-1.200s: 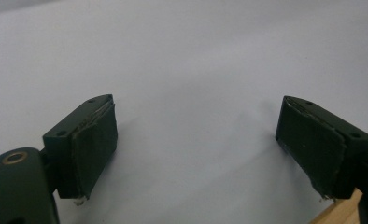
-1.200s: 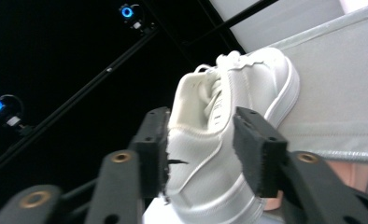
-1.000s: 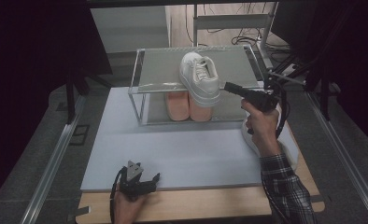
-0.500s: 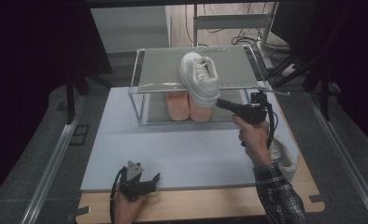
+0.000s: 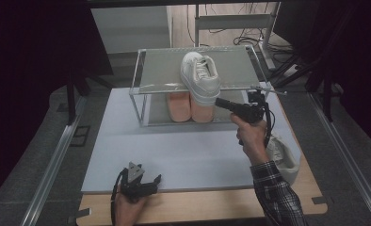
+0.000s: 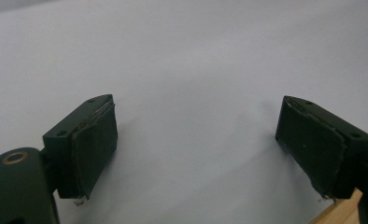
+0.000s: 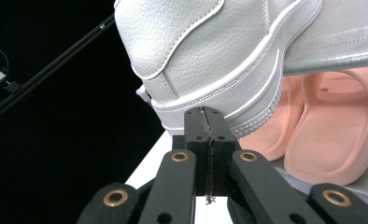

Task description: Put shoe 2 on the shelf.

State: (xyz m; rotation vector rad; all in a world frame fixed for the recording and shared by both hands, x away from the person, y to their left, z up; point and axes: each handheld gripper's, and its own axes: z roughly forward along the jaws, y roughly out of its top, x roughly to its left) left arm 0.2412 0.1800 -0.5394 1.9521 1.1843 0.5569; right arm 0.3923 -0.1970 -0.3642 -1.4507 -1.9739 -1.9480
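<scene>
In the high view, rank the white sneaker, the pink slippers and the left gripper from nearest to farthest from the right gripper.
From the right gripper:
1. White sneaker, on the rack's top shelf, its heel just at the jaw tips.
2. Pink slippers, on the shelf below, slightly farther left.
3. Left gripper, at the table's near edge.

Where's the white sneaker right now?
High view: white sneaker on the shelf's top tier, heel overhanging the front edge above the pink slippers, right gripper at its heel.

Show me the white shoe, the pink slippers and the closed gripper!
white shoe [image 5: 200, 75], high view, on its laces.
pink slippers [image 7: 331, 135], right gripper view, on a strap.
right gripper [image 7: 204, 114], right gripper view, at its shut tips.
</scene>
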